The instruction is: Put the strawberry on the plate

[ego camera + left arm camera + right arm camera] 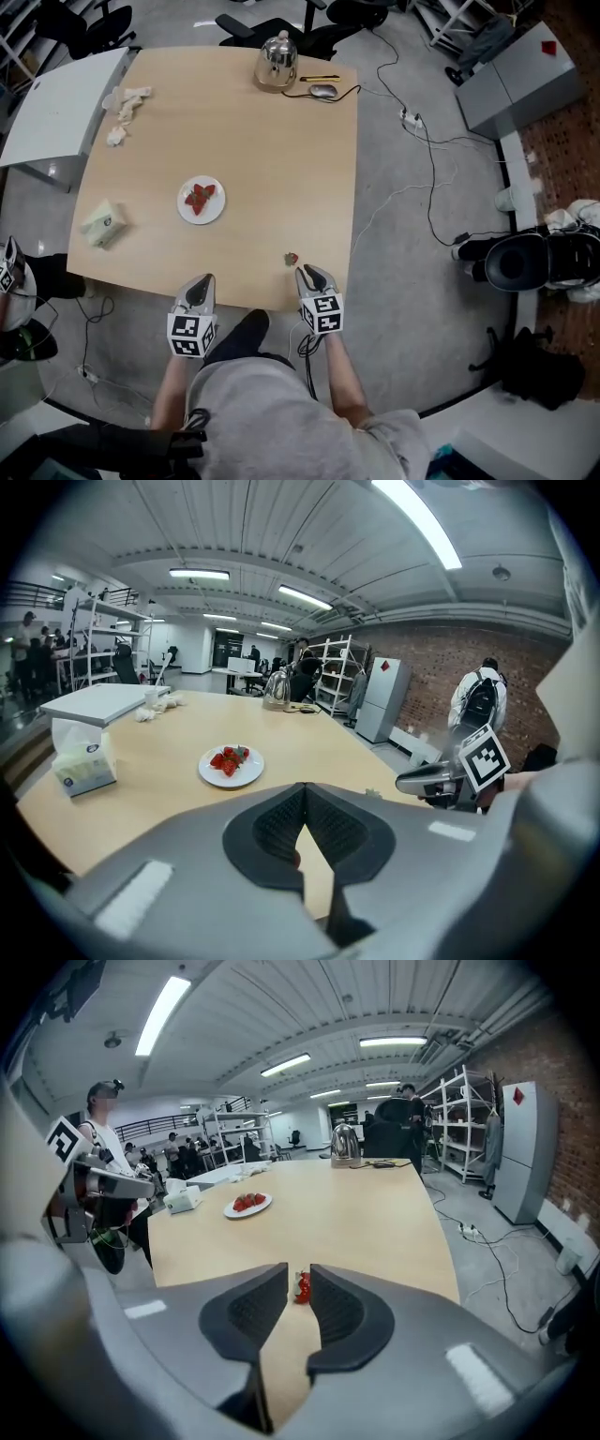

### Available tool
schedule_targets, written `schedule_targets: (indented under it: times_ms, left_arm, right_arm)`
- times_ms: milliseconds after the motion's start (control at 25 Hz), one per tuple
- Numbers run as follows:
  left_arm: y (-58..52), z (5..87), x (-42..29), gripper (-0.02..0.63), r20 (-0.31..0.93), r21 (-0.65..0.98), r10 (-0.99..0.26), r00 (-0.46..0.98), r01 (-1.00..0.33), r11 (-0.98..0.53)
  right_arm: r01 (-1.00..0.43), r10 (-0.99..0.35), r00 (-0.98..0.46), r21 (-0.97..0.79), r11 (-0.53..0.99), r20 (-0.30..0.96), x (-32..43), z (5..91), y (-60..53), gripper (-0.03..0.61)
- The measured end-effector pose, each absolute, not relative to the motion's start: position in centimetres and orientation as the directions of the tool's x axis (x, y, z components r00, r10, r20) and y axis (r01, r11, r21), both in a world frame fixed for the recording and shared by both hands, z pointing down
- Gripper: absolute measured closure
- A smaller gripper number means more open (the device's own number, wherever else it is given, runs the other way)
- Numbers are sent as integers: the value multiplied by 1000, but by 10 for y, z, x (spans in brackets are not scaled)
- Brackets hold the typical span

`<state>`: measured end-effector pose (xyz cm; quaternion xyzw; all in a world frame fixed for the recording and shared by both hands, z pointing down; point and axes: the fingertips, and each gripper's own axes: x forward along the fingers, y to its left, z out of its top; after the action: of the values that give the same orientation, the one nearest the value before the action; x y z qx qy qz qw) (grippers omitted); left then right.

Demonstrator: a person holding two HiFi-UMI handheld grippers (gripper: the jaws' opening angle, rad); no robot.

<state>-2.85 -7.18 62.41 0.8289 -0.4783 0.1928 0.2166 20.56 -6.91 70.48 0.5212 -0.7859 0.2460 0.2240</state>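
A white plate [212, 212] holding several strawberries [199, 198] sits on the left middle of the wooden table [272, 159]; it also shows as the plate [215, 772] and the plate [263, 1206] in the gripper views. One loose strawberry [292, 258] lies near the table's front edge. My right gripper [307, 273] is just behind it. Its jaws stand a little apart, and the strawberry [302, 1288] shows in the gap at their tips, apparently untouched by the pads. My left gripper [203, 280] hovers at the front edge, shut and empty, tips [305, 790] meeting.
A tissue box [103, 223] lies at the table's left edge, with crumpled tissues [127, 101] at the far left. At the far edge stand a metal kettle [276, 61] and a mouse [322, 91]. A white side table [56, 108] adjoins on the left. Cables [427, 178] run across the floor on the right.
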Motion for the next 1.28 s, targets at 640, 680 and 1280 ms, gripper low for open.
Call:
schedule_targets:
  times_ms: [640,680,1280]
  left_arm:
    - [-83,649,-36,594,596,194,-682,425,-900,-391]
    - [-83,650,-36,594,598,195,-680,424,-900,-390]
    - [-101,653,-31,594,607,200,-672,424,-900,-388]
  right_arm:
    - [-912,-597,-381,-182,368,706,196,764,-89,362]
    - [-911,-593,-382,-183,369,709,196,766,-91,360]
    - [-896,-553,-372,-134,423,745,193,775,-99,387]
